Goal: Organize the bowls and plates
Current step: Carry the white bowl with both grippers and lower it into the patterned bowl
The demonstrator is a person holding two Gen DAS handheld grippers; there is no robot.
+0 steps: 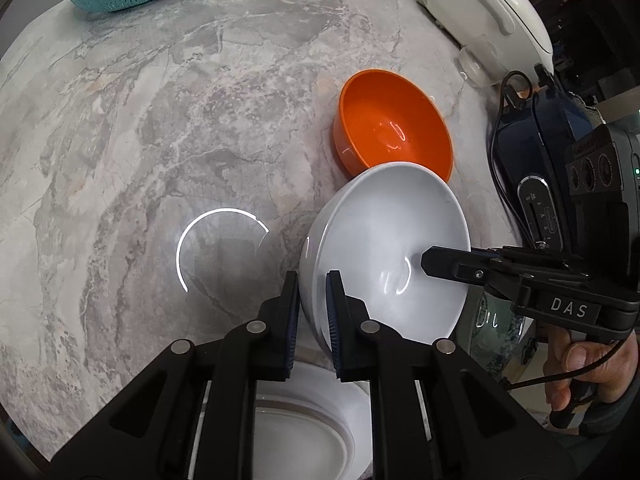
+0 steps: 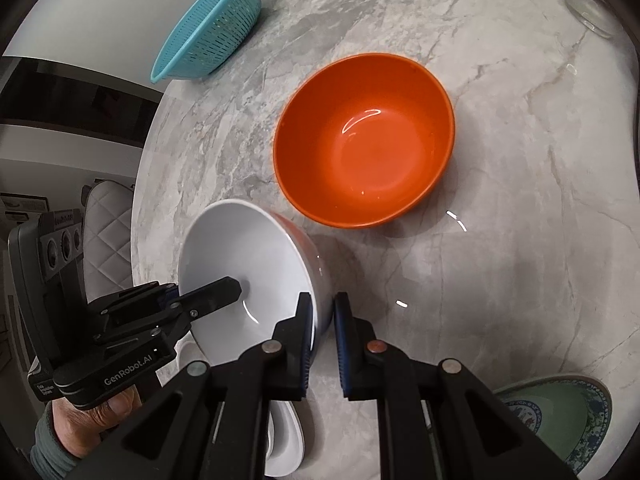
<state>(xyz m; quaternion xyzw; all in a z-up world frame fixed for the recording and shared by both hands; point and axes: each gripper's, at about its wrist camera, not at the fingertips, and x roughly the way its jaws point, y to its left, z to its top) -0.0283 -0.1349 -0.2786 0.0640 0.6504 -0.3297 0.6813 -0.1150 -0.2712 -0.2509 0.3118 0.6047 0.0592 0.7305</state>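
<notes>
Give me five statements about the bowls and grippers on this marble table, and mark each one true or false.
1. Both grippers clamp the white bowl by its rim. True: the left gripper and the right gripper each have one finger inside it and one outside.
2. The orange bowl holds food. False: it is empty.
3. The white bowl is nested inside the orange bowl. False: it sits tilted just beside it, on the near side.
4. A teal colander stands at the far edge of the table. True.
5. A white plate lies below the left gripper. True.
</notes>
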